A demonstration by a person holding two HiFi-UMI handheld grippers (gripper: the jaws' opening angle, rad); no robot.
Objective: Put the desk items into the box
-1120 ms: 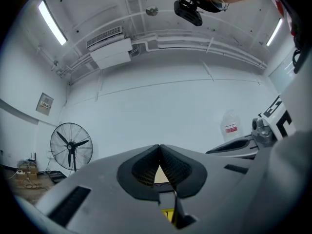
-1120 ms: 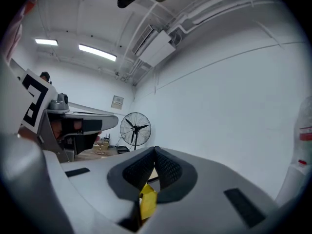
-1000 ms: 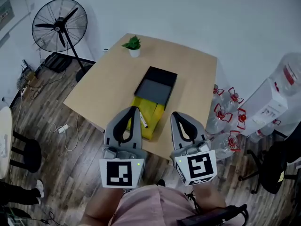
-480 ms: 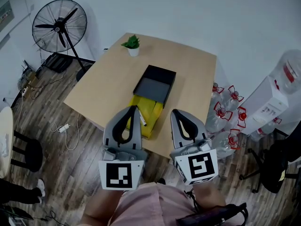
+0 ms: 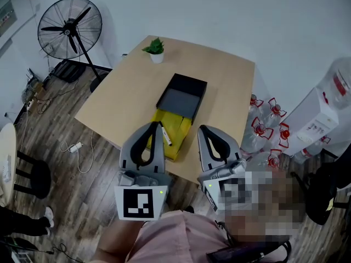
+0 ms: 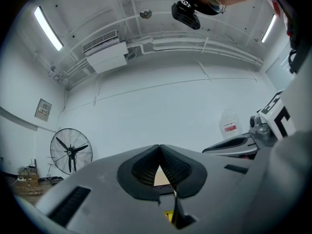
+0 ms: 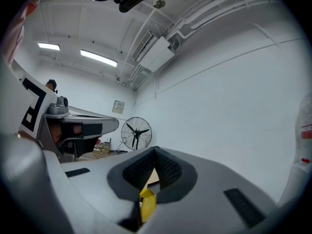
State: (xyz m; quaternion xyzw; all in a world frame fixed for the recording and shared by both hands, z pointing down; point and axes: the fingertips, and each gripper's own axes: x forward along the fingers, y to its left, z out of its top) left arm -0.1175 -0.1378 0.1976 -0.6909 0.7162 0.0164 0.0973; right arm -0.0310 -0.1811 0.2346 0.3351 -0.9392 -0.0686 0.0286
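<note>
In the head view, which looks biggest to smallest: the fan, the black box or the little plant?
1. Fan, largest.
2. Black box, next.
3. Plant, smallest.
The fan's distance from the camera differs, so real sizes stay unsure.

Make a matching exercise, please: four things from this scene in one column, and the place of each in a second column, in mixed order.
Things:
1. black box
2. potted plant
3. white pen
4. fan

Places:
A. on the floor, left of the table
B. lying on the yellow folder
C. at the far corner of the table
D. in the middle of the table, open

Pairs: 1-D, 2-C, 3-B, 4-A
</note>
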